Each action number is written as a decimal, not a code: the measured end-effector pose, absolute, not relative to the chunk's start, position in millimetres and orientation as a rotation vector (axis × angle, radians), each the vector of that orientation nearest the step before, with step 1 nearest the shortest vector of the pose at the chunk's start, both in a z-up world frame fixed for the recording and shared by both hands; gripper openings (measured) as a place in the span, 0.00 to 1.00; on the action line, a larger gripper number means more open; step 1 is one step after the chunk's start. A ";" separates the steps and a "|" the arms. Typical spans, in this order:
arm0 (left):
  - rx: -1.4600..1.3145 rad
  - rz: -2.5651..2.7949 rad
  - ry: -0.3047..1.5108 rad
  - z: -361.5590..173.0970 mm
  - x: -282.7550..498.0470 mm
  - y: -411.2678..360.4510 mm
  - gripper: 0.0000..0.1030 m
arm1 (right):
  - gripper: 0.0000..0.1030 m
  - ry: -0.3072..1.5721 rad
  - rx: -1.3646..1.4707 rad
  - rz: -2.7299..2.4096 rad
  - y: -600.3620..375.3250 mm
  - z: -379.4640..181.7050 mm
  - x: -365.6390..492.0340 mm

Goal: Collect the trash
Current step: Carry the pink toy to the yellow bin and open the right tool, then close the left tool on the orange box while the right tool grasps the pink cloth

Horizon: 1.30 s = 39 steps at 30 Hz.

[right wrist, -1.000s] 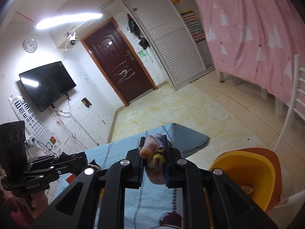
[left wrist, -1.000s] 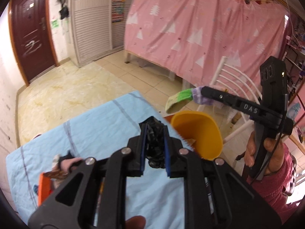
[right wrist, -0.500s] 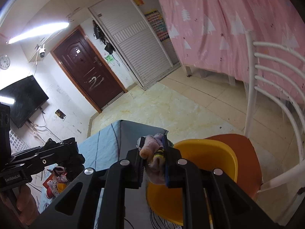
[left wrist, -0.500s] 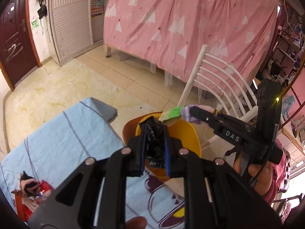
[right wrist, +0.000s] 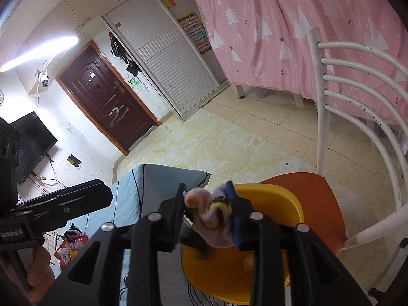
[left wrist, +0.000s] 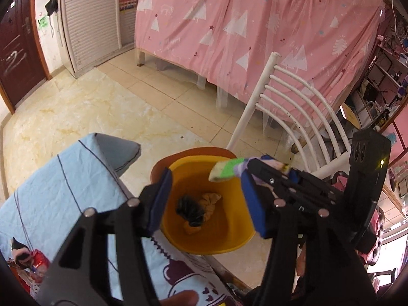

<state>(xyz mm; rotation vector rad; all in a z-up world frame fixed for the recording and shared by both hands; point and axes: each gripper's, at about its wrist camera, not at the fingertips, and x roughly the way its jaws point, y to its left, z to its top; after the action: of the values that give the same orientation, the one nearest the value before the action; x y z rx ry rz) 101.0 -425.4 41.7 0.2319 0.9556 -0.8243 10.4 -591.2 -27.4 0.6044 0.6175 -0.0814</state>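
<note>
A yellow basin [left wrist: 229, 237] [right wrist: 280, 204] sits on an orange chair seat [right wrist: 316, 204]. Inside it lie a black crumpled wad [left wrist: 190, 207] and a brown rag [left wrist: 210, 200]. My left gripper [left wrist: 207, 201] [right wrist: 108, 195] hovers over the basin; its jaws are opening and nothing is between them. My right gripper [right wrist: 206, 204] [left wrist: 267, 172] is above the basin's rim. Its jaws are opening too, while a pink, purple and green sock [right wrist: 216, 216] [left wrist: 225, 170] still hangs between the pads and touches both.
The table under a light blue cloth [left wrist: 63, 178] [right wrist: 135, 183] ends just beside the chair. More wrappers [left wrist: 30, 262] [right wrist: 71, 239] lie on it at the lower left. A white chair back [left wrist: 293, 97] rises behind the basin, with a pink curtain beyond.
Both grippers moved from the table to above the basin. The left jaws opened and the black wad dropped into the basin. The right jaws have spread apart around the sock.
</note>
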 end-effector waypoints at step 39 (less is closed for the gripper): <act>0.108 -0.423 0.794 109.9 137.7 -141.3 0.60 | 0.62 0.669 0.340 0.256 -397.1 20.8 80.9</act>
<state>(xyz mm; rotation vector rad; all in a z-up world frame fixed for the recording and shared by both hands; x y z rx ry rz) 137.7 -141.3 109.9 0.1077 0.7942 -0.4231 80.9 -397.1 20.8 0.3398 0.6688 0.2557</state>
